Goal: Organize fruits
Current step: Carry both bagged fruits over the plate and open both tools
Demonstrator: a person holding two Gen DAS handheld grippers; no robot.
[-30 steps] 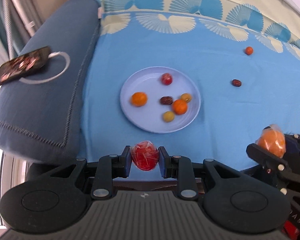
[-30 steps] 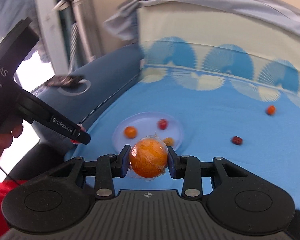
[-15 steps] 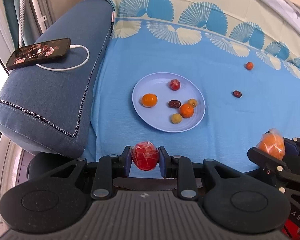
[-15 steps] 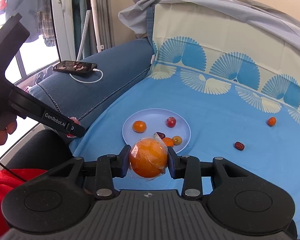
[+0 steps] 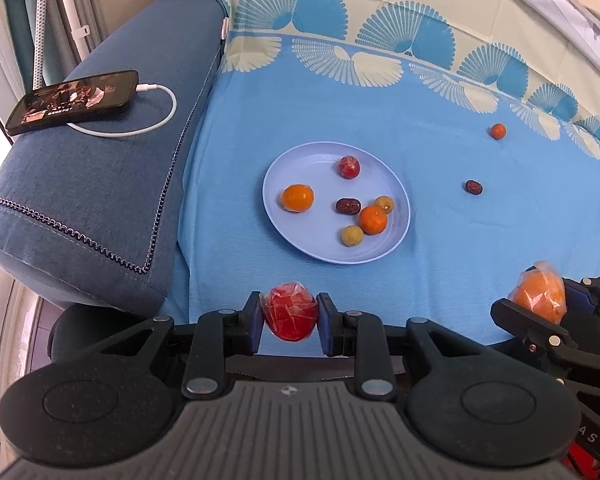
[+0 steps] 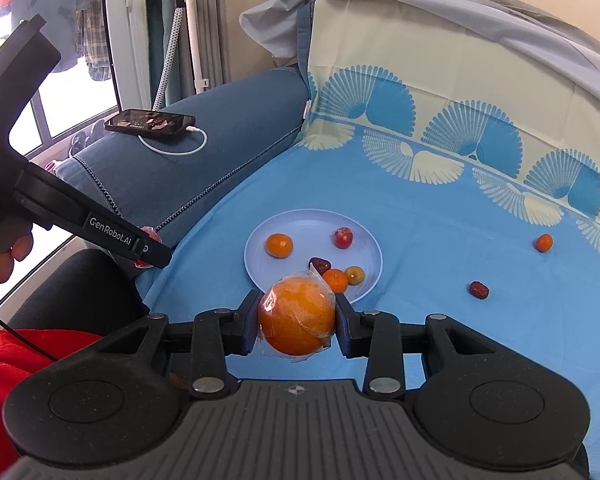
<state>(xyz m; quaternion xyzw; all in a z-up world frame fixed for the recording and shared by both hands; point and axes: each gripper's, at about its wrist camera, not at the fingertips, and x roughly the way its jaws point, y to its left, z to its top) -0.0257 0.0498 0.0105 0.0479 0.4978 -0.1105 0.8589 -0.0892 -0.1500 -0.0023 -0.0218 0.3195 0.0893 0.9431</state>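
My left gripper (image 5: pixel 289 322) is shut on a red fruit wrapped in plastic (image 5: pixel 289 316), held above the near edge of the blue cloth. My right gripper (image 6: pixel 297 322) is shut on a wrapped orange (image 6: pixel 297 320); the orange also shows at the right of the left wrist view (image 5: pixel 540 298). A light blue plate (image 5: pixel 300 248) ahead holds several small fruits: oranges, a red one, a dark date, yellowish ones. A small orange fruit (image 5: pixel 497 131) and a dark date (image 5: pixel 474 187) lie loose on the cloth to the right.
A blue sofa arm (image 5: pixel 100 184) on the left carries a phone (image 5: pixel 72 102) with a white cable. The patterned cloth climbs the sofa back (image 5: pixel 380 0). A window and hanging clothes (image 6: pixel 92 32) lie at the far left.
Both grippers pulled back and up a little with their fruits still held; the plate and the sofa arm now sit lower and farther in view. The plate's fruits have not moved.
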